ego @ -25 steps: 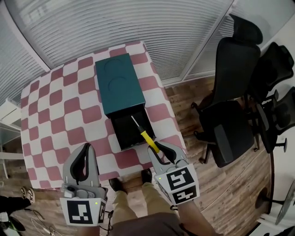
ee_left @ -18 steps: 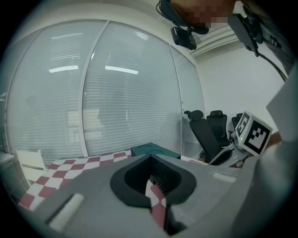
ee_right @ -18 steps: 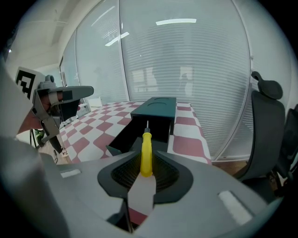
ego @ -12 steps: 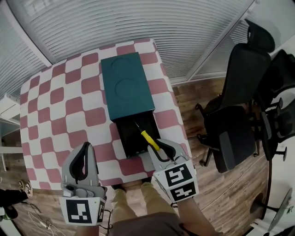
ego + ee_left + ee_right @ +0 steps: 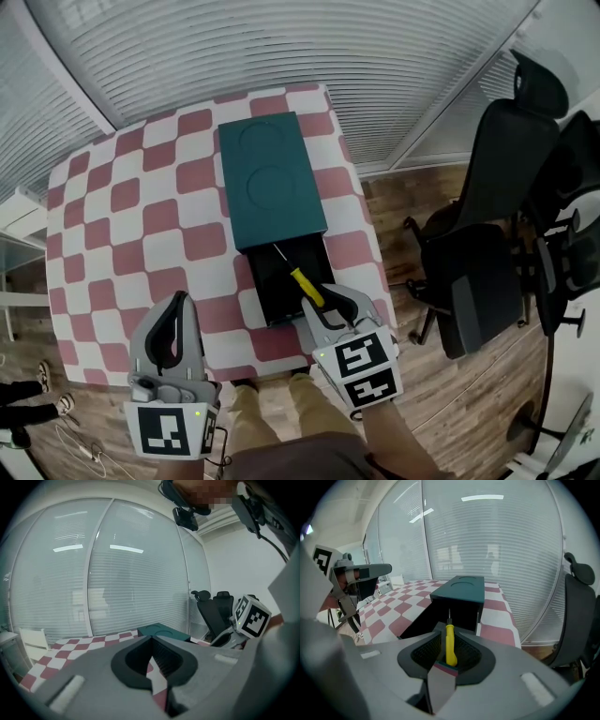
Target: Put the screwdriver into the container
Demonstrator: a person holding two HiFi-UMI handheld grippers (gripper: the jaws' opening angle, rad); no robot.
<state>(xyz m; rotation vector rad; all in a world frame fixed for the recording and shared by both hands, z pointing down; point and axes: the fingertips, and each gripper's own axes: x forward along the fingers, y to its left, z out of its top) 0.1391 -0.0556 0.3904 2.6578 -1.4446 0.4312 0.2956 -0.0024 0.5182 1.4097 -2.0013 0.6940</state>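
Right claw (image 5: 335,305) advanced, opening, screwdriver (image 5: 305,286) between jaws

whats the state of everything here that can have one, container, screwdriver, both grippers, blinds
teal container: its drawer pulled out and open
screwdriver: held in the air, tip over the open drawer, not yet put down
right gripper: closed on the yellow handle; its fingers have just been opening
left gripper: shut, empty
window blinds: lowered, slats closed
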